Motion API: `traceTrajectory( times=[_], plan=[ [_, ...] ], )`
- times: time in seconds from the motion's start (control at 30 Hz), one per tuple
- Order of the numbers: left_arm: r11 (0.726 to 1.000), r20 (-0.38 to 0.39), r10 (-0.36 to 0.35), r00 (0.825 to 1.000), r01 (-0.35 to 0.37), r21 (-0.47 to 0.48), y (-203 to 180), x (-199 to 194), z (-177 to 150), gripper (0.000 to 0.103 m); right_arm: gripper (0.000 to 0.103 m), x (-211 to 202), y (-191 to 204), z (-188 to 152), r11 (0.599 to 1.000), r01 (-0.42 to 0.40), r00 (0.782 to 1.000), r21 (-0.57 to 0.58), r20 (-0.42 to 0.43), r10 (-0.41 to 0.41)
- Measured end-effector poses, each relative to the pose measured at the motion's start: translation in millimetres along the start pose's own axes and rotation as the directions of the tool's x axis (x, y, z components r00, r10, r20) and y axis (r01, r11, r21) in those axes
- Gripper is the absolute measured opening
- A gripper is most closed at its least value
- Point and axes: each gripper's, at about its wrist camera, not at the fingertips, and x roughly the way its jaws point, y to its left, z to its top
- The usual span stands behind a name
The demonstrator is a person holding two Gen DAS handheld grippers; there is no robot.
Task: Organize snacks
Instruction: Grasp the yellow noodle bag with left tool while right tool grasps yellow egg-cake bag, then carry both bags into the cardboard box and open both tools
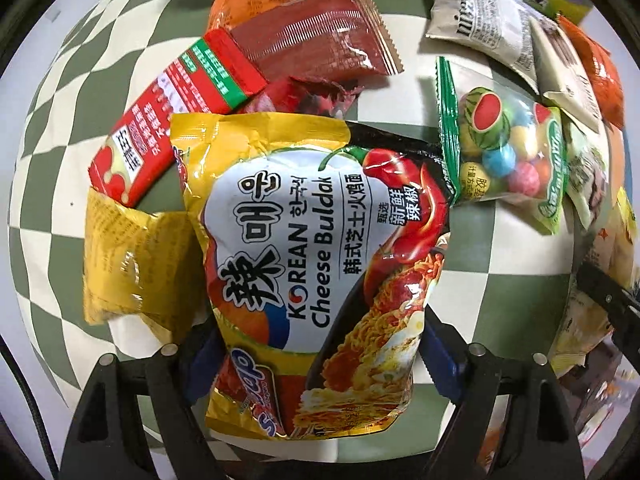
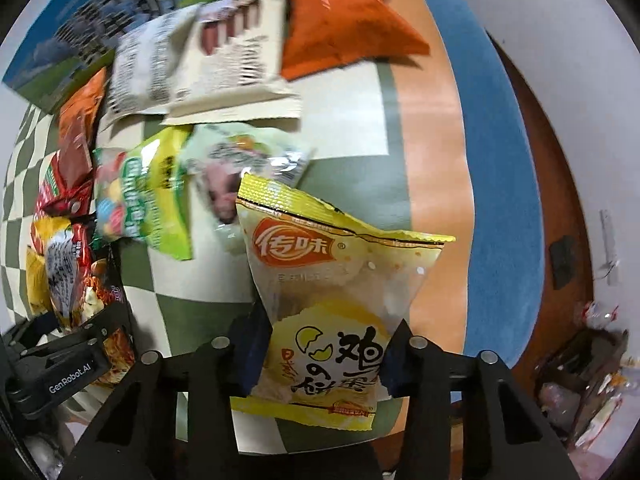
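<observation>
A: Our left gripper (image 1: 320, 360) grips the glossy, crinkled noodle packet (image 1: 316, 268) printed "KOREAN Cheese Buldak", above the green-and-cream checked cloth (image 1: 500, 248).

B: And our right gripper (image 2: 320, 360) is clenched on the soft yellow egg-cake pouch (image 2: 332, 308), its serrated top edge raised. Behind it the gumball bag (image 2: 140, 200) and other wrappers blur; their lettering we cannot read.

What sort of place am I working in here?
Probably a home room, not a shop: a table under a green-and-cream checkered cloth, loose snack packets like the Cheese Buldak noodles, and a cluttered floor corner.
</observation>
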Motion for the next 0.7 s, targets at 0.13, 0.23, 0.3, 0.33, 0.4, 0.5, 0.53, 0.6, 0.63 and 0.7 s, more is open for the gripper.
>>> traceTrajectory(
  times=[0.13,0.23,0.3,0.33,0.4,0.5,0.53,0.6,0.63,0.7],
  plan=[
    [1.000,0.035,-0.026,0.999,0.026,0.005,36.5,-18.2,-12.1,0.084,0.043,-12.2,5.3,-4.4,1.000,-0.007,1.000,0.018,0.023,0.007],
    [0.999,0.060,-0.052,0.997,0.052,0.004,41.0,-50.7,-13.4,0.084,0.043,-27.8,4.6,-2.6,1.000,-0.021,0.999,0.018,0.048,0.020],
    [0.998,0.096,-0.068,0.993,0.068,0.003,45.2,-76.8,-12.6,0.084,0.042,-37.9,5.0,3.2,0.999,-0.040,0.997,0.017,0.061,0.039],
    [0.997,0.120,-0.074,0.990,0.073,0.008,45.3,-90.7,-10.6,0.084,0.042,-47.7,9.6,-8.9,0.998,-0.054,0.996,0.014,0.078,0.053],
    [0.997,0.153,-0.080,0.985,0.079,0.017,44.9,-113.1,-4.6,0.084,0.042,-63.4,12.9,-5.3,0.997,-0.074,0.991,-0.002,0.111,0.073],
    [0.996,0.182,-0.093,0.979,0.094,0.003,44.4,-141.3,8.9,0.084,0.042,-88.7,8.8,14.1,0.993,-0.117,0.981,-0.028,0.150,0.120],
    [0.994,0.195,-0.106,0.975,0.110,-0.011,43.3,-147.0,12.4,0.084,0.042,-96.0,14.0,6.0,0.991,-0.129,0.978,-0.034,0.161,0.132],
    [0.990,0.240,-0.126,0.963,0.137,-0.033,44.0,-166.5,22.2,0.084,0.042,-104.4,25.3,19.6,0.986,-0.157,0.969,-0.051,0.183,0.164],
    [0.988,0.268,-0.133,0.954,0.148,-0.035,38.2,-170.6,27.8,0.084,0.042,-118.8,37.4,22.4,0.984,-0.170,0.964,-0.062,0.198,0.179],
    [0.985,0.320,-0.150,0.936,0.169,-0.032,34.9,-183.2,43.6,0.084,0.042,-132.3,48.8,37.2,0.978,-0.188,0.951,-0.085,0.233,0.203]
  ],
)
